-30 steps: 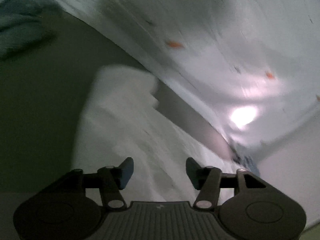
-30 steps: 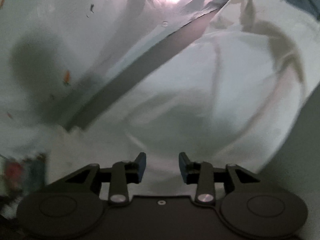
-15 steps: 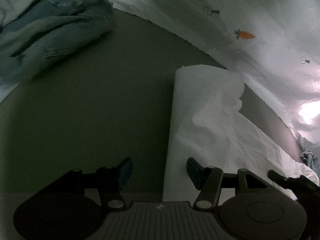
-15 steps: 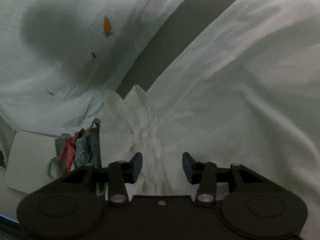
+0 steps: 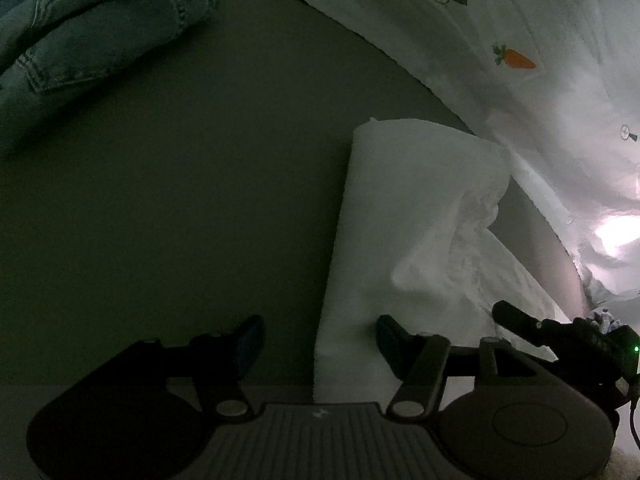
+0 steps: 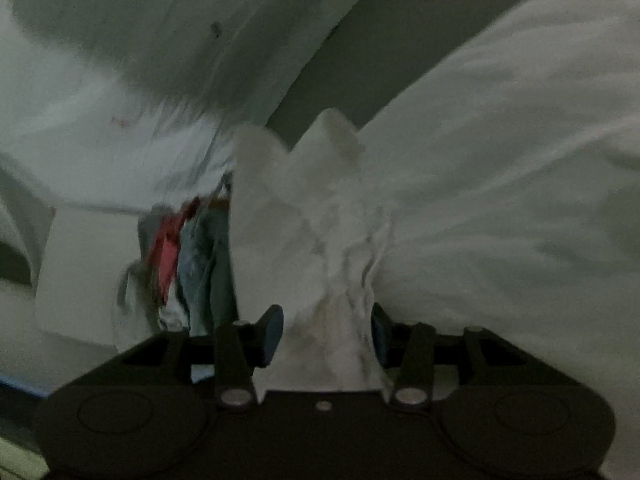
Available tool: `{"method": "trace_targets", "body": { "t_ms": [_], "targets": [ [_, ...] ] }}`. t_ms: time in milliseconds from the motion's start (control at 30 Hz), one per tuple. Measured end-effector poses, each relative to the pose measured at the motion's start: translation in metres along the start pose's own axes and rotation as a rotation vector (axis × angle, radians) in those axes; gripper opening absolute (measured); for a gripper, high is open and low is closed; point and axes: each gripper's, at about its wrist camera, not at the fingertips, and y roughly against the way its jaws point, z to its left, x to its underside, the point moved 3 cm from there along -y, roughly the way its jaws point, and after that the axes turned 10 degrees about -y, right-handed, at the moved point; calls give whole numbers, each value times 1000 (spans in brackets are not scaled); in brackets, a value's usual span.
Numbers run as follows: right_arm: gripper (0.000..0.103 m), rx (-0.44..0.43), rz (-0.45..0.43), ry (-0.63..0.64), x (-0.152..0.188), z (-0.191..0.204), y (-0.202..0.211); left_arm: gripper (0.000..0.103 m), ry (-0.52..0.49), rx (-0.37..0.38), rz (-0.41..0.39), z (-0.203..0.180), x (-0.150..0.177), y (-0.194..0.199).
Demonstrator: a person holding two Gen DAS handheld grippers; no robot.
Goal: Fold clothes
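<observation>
A white garment is being gathered for its next fold.

The white garment (image 5: 416, 220) is lying on the grey table (image 5: 180, 200), toward 1 o'clock of the left gripper (image 5: 320, 338), whose jaws are standing apart over its edge. Bunched cloth is sitting between the right gripper (image 6: 326, 334) jaws, apparently not yet clamped; closing is likely needed next. Jeans (image 5: 80, 28) are lying at 10 o'clock.
</observation>
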Motion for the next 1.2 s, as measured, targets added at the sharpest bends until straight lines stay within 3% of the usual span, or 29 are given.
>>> {"method": "trace_targets", "body": {
  "t_ms": [67, 100, 167, 267, 467, 633, 767, 833, 933, 1033, 1200],
  "targets": [
    [44, 33, 0, 66, 4, 9, -2, 68, 3, -1, -5, -1, 1, 0],
    [29, 57, -4, 103, 5, 13, -2, 69, 1, -8, -7, -4, 1, -1],
    [14, 92, -29, 166, 10, 20, 1, 70, -9, -27, -12, -9, 2, -1],
    [12, 97, -110, 206, 18, 30, 15, 70, -33, -64, -8, -18, 1, -3],
    [11, 152, -253, 335, 39, 52, 53, 70, -143, -58, -27, -59, 6, 4],
    [11, 224, -414, 352, 45, 41, 136, 70, -276, -43, -17, -108, 29, 3],
    [11, 346, -489, 360, 44, 17, 196, 71, -349, -20, 21, -138, 62, -8],
    [11, 431, -482, 343, 43, -4, 207, 77, -372, -9, 45, -149, 78, -14],
    [19, 545, -439, 261, 37, -41, 198, 78, -395, -69, 46, -155, 101, -24],
    [24, 560, -445, 249, 39, -55, 187, 80, -380, -116, 12, -159, 108, -23],
    [36, 558, -404, 293, 42, -55, 203, 87, -336, -179, -17, -165, 113, -23]
  ]
}}
